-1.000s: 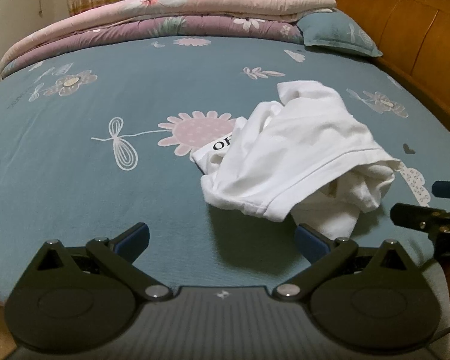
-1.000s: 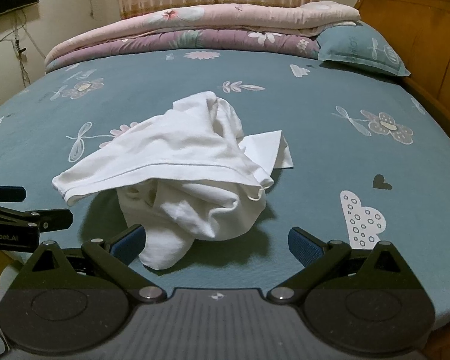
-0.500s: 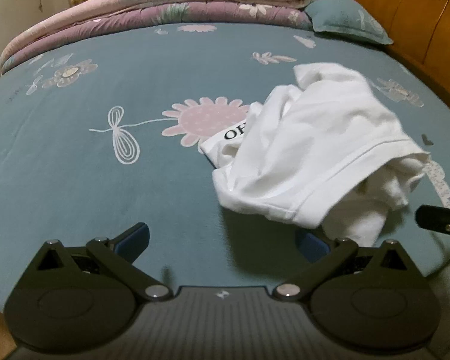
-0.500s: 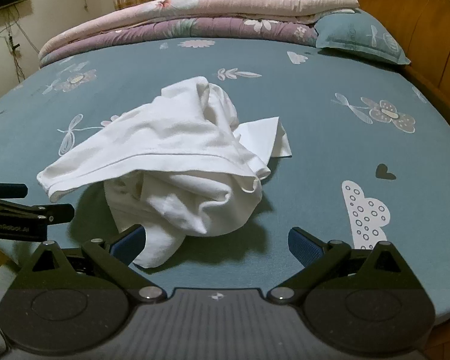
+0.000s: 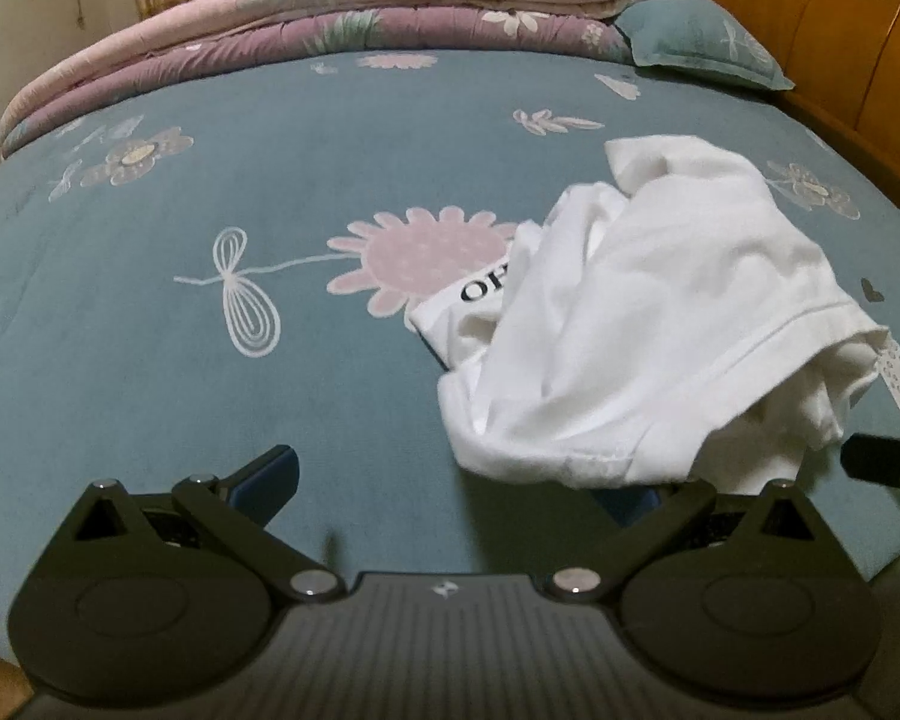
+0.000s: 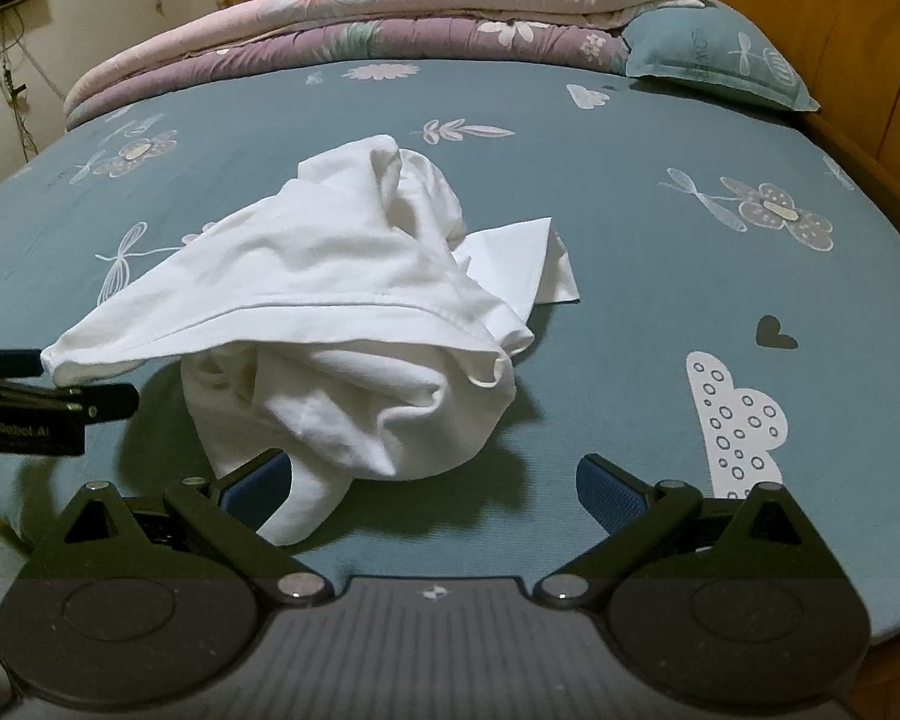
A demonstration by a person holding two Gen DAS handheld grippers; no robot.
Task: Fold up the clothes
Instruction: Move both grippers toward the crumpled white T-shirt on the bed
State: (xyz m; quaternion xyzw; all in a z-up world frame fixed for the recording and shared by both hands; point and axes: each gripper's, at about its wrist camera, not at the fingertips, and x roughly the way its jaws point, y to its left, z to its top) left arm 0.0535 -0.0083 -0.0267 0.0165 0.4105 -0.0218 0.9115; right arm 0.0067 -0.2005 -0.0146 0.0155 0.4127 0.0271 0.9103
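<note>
A bed with a teal sheet printed with pale flowers (image 6: 660,276) fills both views. Nearest to the cameras, the left gripper (image 5: 450,483) has its blue-padded fingers (image 5: 270,474) wide apart and holds nothing; its right finger is partly hidden under the cloth. The right gripper (image 6: 432,480) is also spread wide and empty, with its left finger (image 6: 258,483) just beside the hanging end of the cloth. Between them, on the near part of the bed, lies a crumpled white cotton garment with black letters (image 6: 342,312). Far behind are folded pink and purple quilts (image 6: 390,18), a teal pillow (image 6: 714,54) and a wooden headboard (image 5: 840,18).
</note>
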